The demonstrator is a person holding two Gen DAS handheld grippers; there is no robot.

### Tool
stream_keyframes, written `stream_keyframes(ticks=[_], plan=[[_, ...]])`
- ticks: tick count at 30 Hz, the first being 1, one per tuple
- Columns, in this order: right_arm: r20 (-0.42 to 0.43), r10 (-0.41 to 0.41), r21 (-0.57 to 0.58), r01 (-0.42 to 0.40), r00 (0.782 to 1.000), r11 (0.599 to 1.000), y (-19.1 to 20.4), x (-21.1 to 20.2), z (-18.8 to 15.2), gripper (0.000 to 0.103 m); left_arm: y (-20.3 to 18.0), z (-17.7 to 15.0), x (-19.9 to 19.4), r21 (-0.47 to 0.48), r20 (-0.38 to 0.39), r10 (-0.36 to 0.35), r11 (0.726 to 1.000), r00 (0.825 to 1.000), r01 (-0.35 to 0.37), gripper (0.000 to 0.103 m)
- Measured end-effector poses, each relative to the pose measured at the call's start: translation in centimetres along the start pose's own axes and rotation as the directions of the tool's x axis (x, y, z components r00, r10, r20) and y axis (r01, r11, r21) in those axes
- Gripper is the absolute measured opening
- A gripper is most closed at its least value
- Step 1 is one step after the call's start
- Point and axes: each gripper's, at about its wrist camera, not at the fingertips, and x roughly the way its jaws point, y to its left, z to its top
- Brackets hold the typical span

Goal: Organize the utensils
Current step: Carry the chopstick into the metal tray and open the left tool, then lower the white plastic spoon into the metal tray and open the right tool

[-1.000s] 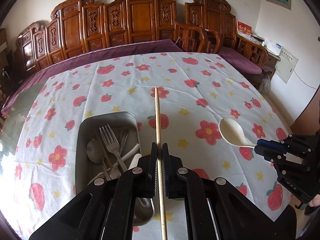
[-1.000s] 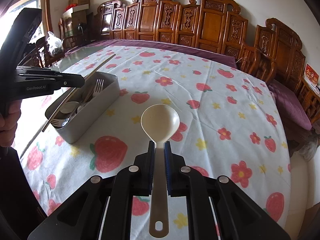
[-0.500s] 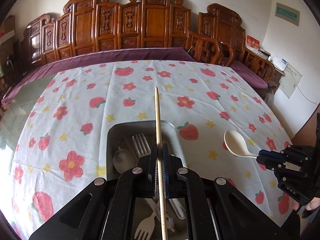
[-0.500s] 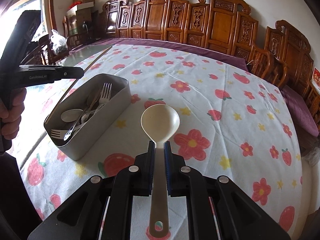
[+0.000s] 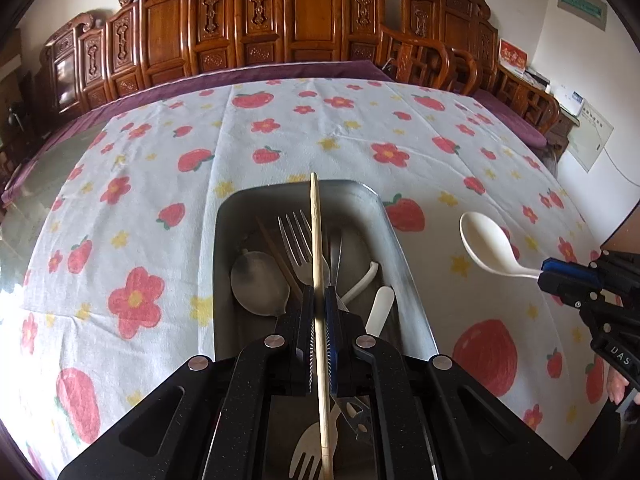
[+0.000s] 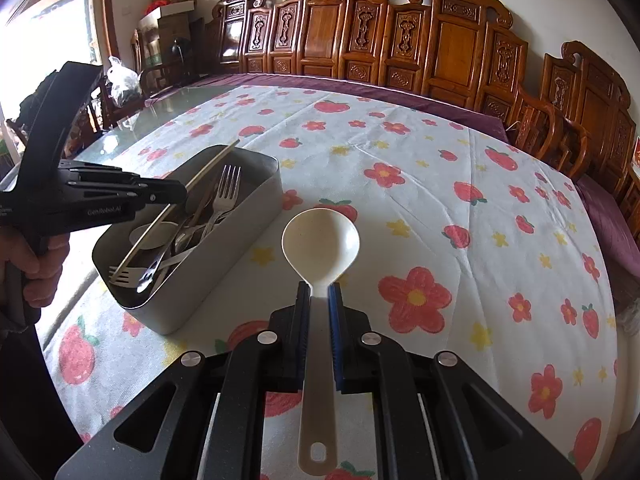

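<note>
Apparently chopstick (image 5: 318, 248) between left tongs (image 5: 319, 292), over tray (image 5: 404, 264).

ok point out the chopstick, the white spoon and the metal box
chopstick (image 5: 316, 240), left wrist view, on its shaft above the gripper
white spoon (image 6: 320, 240), right wrist view, on its bowl
metal box (image 6: 216, 264), right wrist view, on its long outer side wall

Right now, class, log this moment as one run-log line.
left gripper: shut on chopstick, over utensil box | right gripper: shut on white spoon, beside box | spoon not yet in box
</note>
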Motion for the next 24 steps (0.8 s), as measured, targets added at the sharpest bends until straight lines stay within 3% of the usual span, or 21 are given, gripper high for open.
stream_keyframes(ticks=[6,9,22,24], plan=[[0.007,-0.001,-0.003,0.001,1.000,1.000,0.9,-0.4,0.7,0.011,0.7,-0.2,-0.1,-0.023,-0.009,-0.004,1.000,1.000,0.004,0.008],[0.014,0.006,-0.005,-0.005,1.000,1.000,1.6,-0.7,1.2,0.011,1.2,-0.1,-1.3,-0.035,0.024,0.002,0.999,1.000,-0.001,0.021],[0.046,0.049,-0.019,-0.048,0.998,0.999,5.8,-1.4,3.8,0.011,4.2,0.2,-5.7,-0.065,0.126,0.062,0.996,0.990,-0.054,0.028],[0.048,0.058,-0.019,-0.057,0.997,0.998,6.5,-1.3,4.2,0.011,4.9,0.3,-6.2,-0.075,0.139,0.071,0.995,0.988,-0.061,0.035]])
